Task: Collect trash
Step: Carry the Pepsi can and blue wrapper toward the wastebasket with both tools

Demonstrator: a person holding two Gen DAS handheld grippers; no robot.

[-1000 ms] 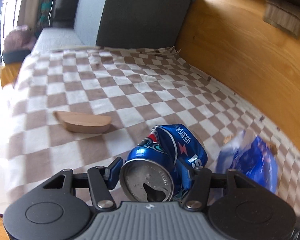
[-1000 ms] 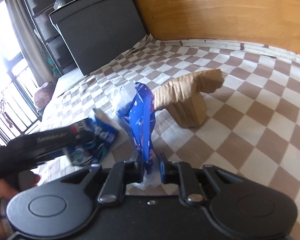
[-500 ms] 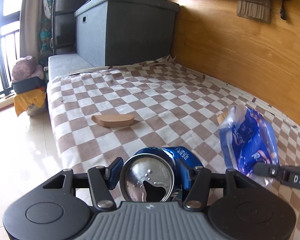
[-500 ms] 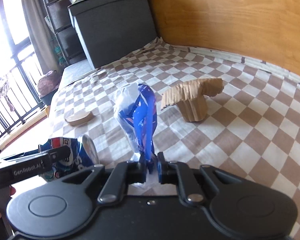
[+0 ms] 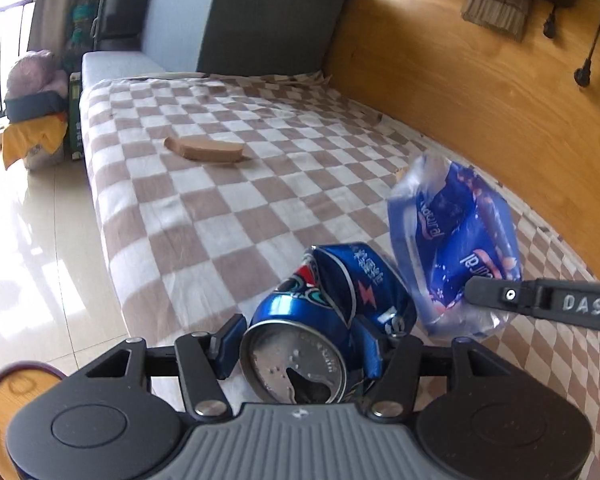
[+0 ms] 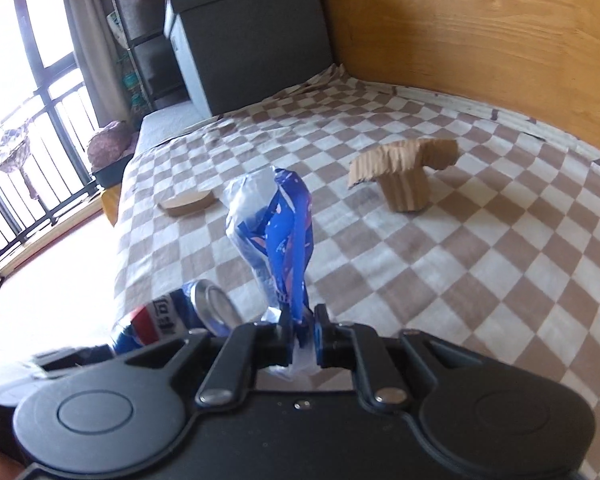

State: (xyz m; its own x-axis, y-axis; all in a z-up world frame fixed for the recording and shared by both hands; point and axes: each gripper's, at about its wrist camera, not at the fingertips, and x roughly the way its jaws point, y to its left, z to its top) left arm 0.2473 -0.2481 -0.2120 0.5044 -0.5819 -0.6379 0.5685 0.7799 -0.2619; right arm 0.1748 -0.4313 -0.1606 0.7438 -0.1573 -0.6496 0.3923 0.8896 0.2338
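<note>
My left gripper (image 5: 295,340) is shut on a crushed blue Pepsi can (image 5: 332,300), held above the checked bed cover near its left edge; the can also shows in the right wrist view (image 6: 179,320). My right gripper (image 6: 302,336) is shut on a blue and clear plastic wrapper (image 6: 275,236), which stands up from the jaws. In the left wrist view the wrapper (image 5: 452,244) hangs to the right of the can, with the right gripper's finger (image 5: 540,300) across it. A flat brown cardboard piece (image 5: 203,150) and a crumpled cardboard piece (image 6: 408,176) lie on the cover.
The checked cover (image 5: 219,208) spreads over a low bed beside a wooden wall (image 5: 480,92). A grey storage box (image 5: 239,20) stands at the far end. Shiny floor (image 5: 31,260) lies to the left, with bags (image 5: 31,112) by the window rail.
Both grippers have drawn back toward the bed's left edge with their loads. The wrapper now sits closer beside the can. Both grips are unchanged.
</note>
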